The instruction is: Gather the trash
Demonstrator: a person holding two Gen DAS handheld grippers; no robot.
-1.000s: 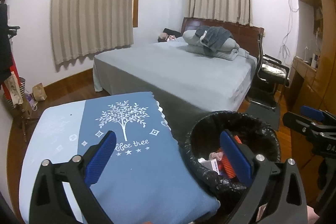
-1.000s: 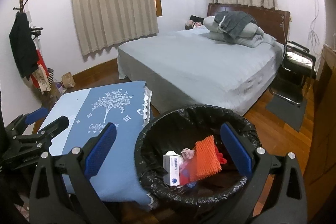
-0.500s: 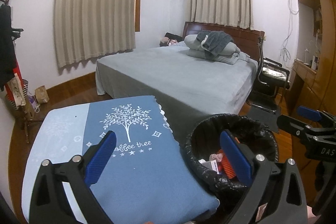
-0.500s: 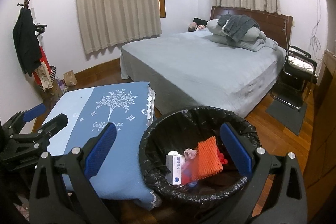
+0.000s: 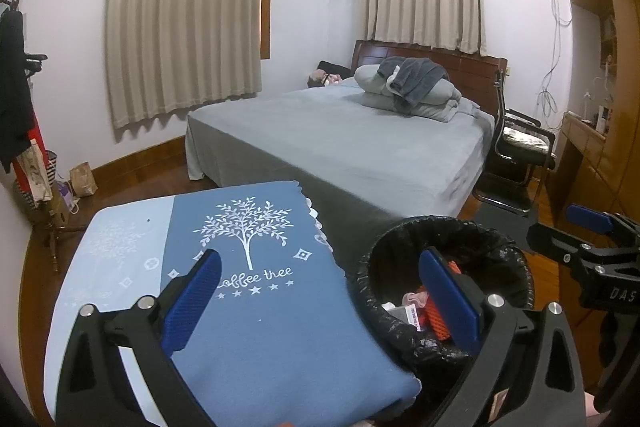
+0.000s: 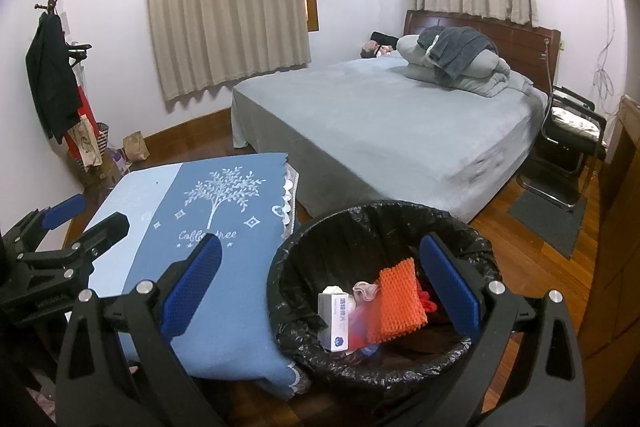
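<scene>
The bin [image 6: 384, 291] is the landmark. In it lie a small box [image 6: 335, 321], a mesh pad [image 6: 400, 301] to the box's right, and a crumpled scrap [image 6: 366, 290] between them. Just left of the bin stands the surface [image 6: 224, 227] under its cloth. Behind the bin is the bed [image 6: 392, 131], with a chair [image 6: 572, 135] to the right of the bed. Far left of the bin stands a coat rack [image 6: 52, 39].

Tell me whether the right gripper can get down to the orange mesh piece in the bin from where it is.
Probably yes. The right gripper is open and empty above the black-lined bin, and the orange mesh piece lies on top of the other trash with nothing over it. The white box stands just beside it, so aim toward the mesh's far side.
</scene>
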